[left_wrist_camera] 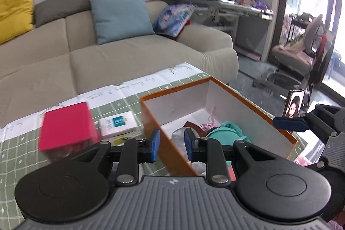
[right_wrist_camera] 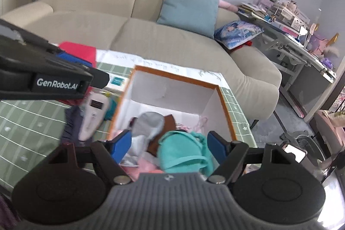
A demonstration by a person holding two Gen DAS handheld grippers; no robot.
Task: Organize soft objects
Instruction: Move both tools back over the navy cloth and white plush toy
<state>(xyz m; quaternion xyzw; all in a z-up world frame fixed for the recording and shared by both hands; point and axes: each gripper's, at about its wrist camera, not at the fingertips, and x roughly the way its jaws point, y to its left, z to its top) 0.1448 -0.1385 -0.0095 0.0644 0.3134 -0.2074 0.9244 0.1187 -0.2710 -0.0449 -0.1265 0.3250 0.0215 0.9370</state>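
An orange box with white inner walls stands on the green checked tablecloth. Inside lie a teal garment, a grey cloth, a brown piece and pink items. My left gripper is open, its two pads on either side of the box's left wall, holding nothing. In the right wrist view my right gripper is open above the near end of the box, over the teal garment and grey cloth. A dark cloth lies left of the box.
A red box and a white packet lie left of the orange box. A white handheld device rests on the dark cloth. A phone stands at the right. A beige sofa with cushions is behind the table.
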